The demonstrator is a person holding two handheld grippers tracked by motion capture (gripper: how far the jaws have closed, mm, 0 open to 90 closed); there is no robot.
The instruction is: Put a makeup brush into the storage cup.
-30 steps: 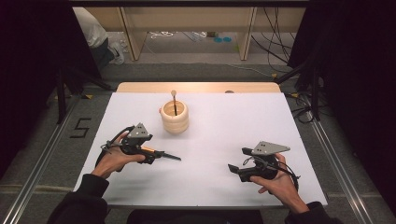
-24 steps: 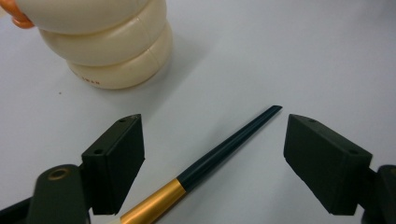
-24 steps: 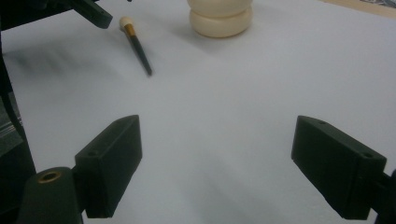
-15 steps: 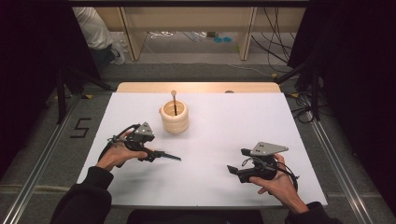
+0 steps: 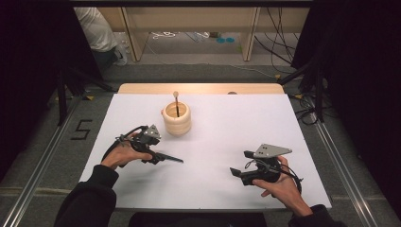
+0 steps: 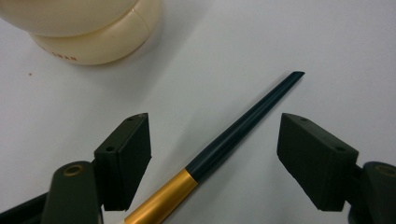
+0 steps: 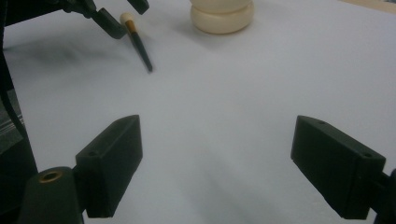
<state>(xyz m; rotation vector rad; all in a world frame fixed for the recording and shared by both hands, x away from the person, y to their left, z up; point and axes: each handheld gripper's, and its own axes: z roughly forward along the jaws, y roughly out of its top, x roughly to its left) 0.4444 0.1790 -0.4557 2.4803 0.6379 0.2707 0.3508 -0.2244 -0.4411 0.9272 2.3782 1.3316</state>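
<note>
The left gripper (image 5: 163, 157) is lowered over a dark brush (image 6: 243, 126) lying flat on the white surface (image 5: 236, 123); its jaws have just been closing but stand apart, not yet pressing the handle between them. The cream holder (image 5: 177, 118) stands just beyond, likely its destination. The right gripper (image 5: 236, 172) waits apart, empty.

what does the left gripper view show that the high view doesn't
Left gripper view: the gold band on the dark brush handle lying between the left hand-held gripper pads, which have just been closing and are not yet pressing on it. High view: the right hand-held gripper, open, and a second brush standing in the holder. Both: the cream holder and white table.
</note>
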